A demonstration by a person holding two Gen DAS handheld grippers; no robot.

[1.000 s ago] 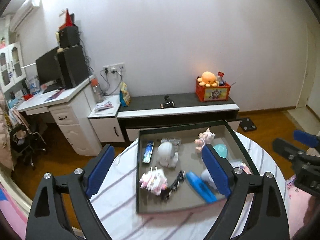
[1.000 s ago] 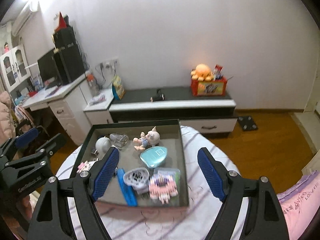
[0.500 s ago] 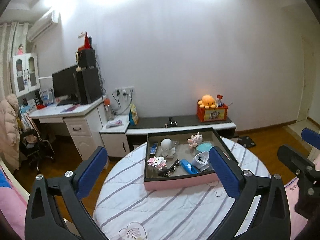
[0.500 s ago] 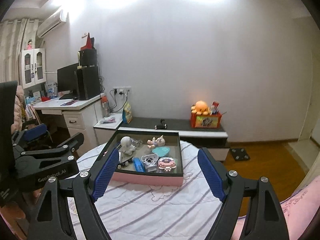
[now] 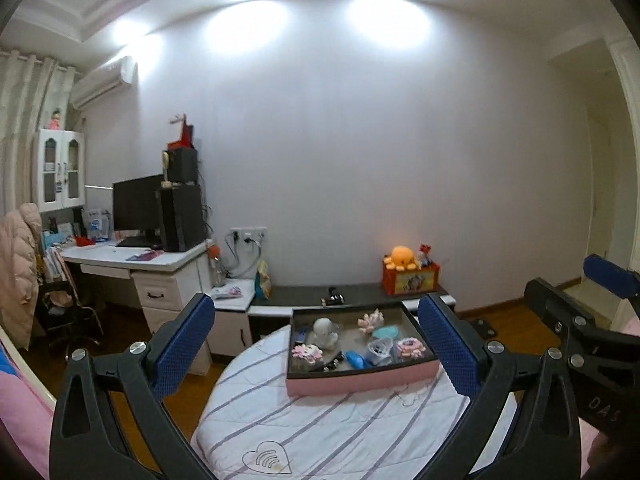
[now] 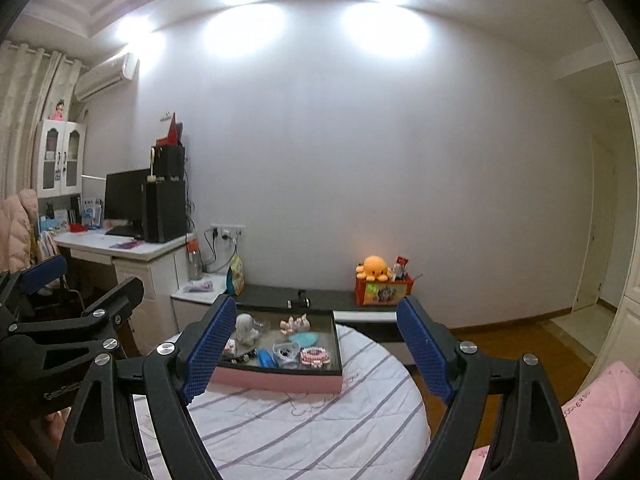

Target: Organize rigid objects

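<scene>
The pink tray (image 5: 360, 379) of small, hard, light toys sits at 12 o'clock on the round table (image 5: 304, 432), and both the left gripper (image 5: 316, 344) and right gripper (image 6: 316, 344) are wide open and empty, so pinch each toy at its middle.

Pink tray (image 5: 360, 383) of small toys (image 5: 325, 332) on round table (image 5: 320, 432)

Pink-walled tray (image 5: 360, 381), dark inside; tabletop (image 5: 304, 432) white with purple stripes; both tongs black with blue pads (image 6: 208, 348); orange octopus (image 6: 374, 267) on a red box (image 6: 382, 294).
</scene>
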